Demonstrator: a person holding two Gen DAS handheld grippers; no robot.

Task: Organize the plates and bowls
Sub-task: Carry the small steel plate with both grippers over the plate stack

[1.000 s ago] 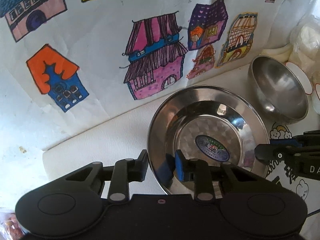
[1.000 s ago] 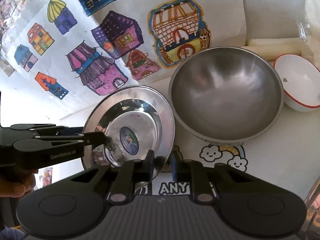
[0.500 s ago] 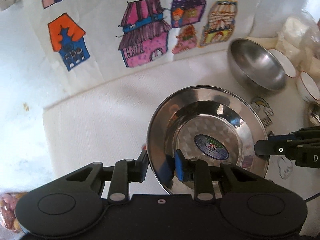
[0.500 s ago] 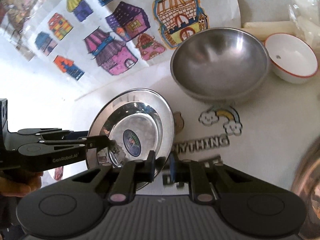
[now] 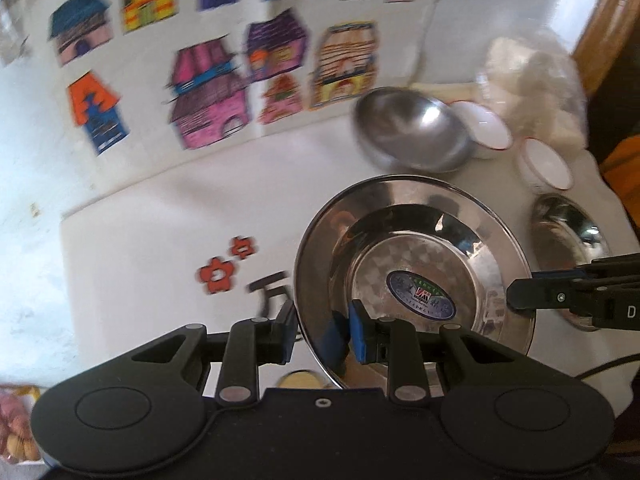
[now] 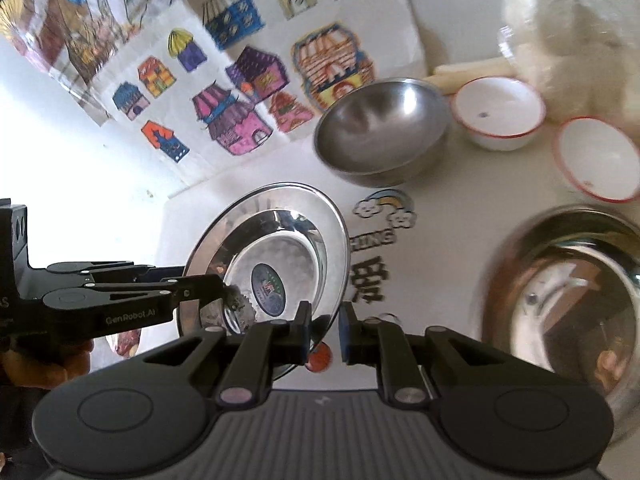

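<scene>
while both grippers meet at one dish, the scene reads so:

steel plate (image 5: 416,264): held tilted above the white table (image 5: 160,240), its shiny inside with an oval blue sticker facing the cameras.
left gripper (image 5: 320,326): pinching the near left rim of the plate, one finger under the rim, the blue-padded finger inside the dish.
right gripper (image 6: 323,330): its two fingers stand either side of the plate's right rim; whether they press it i cannot tell.
large steel bowl (image 6: 382,130): upright on the table, far from the plate, just beside the paper's near edge.
first white bowl (image 6: 500,114): red-rimmed, right of the large steel bowl, close to it.
second white bowl (image 6: 598,158): red-rimmed, further right and nearer.
second steel dish (image 6: 568,300): on the table at the near right, well apart from the held plate.
paper with coloured houses (image 5: 208,80): lies flat at the far left of the table.
white plastic bag (image 6: 568,36): far right, behind the white bowls.
table print: red flowers (image 5: 224,268) left of the plate, a rainbow with clouds (image 6: 384,208) to its right.
</scene>
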